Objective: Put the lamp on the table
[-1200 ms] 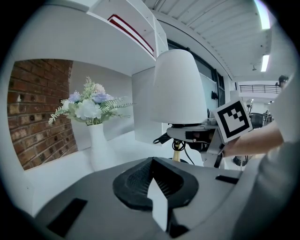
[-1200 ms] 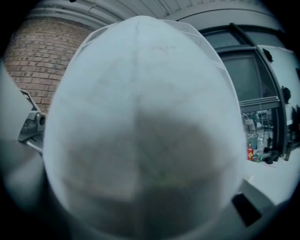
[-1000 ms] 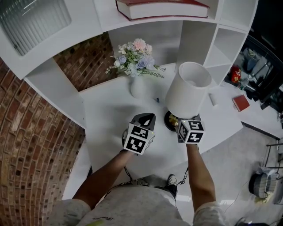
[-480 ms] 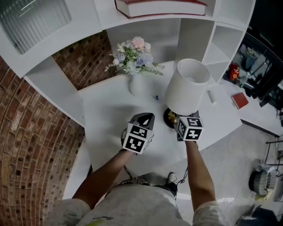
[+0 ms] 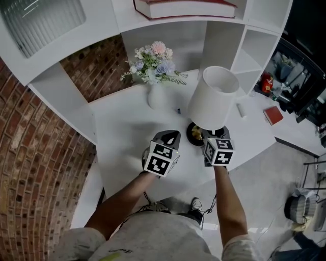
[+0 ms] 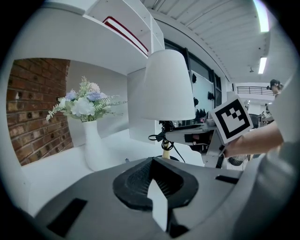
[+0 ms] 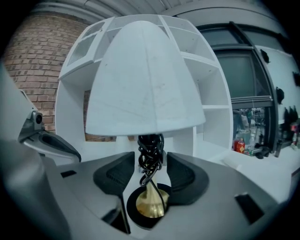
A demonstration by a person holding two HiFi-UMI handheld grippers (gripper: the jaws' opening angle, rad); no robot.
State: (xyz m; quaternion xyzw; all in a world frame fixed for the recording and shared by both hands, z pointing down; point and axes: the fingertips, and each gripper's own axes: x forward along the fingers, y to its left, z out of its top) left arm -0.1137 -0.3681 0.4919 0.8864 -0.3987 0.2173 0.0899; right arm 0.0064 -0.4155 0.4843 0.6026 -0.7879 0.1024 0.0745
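The lamp (image 5: 214, 99) has a white shade, a brass stem wound with black cord (image 7: 150, 154) and a round black base (image 5: 195, 133). It stands upright on the white table (image 5: 127, 132). My right gripper (image 5: 208, 136) reaches level at the stem. Its jaws have just been opening and now stand open (image 7: 150, 173) on either side of the cord-wrapped stem, with small gaps to the pads. My left gripper (image 5: 168, 136) hovers to the lamp's left, shut (image 6: 154, 180) with nothing in it. The left gripper view shows the lamp (image 6: 166, 86) ahead.
A white vase of pastel flowers (image 5: 155, 97) stands behind the lamp on the left. A white shelf unit rises at the back with a red book (image 5: 183, 7) on it. A small white cylinder (image 5: 241, 109) and a red item (image 5: 273, 115) lie at the right.
The lamp and both grippers keep their places on the table; only the head view has shifted slightly. The right marker cube looks a little more tilted.
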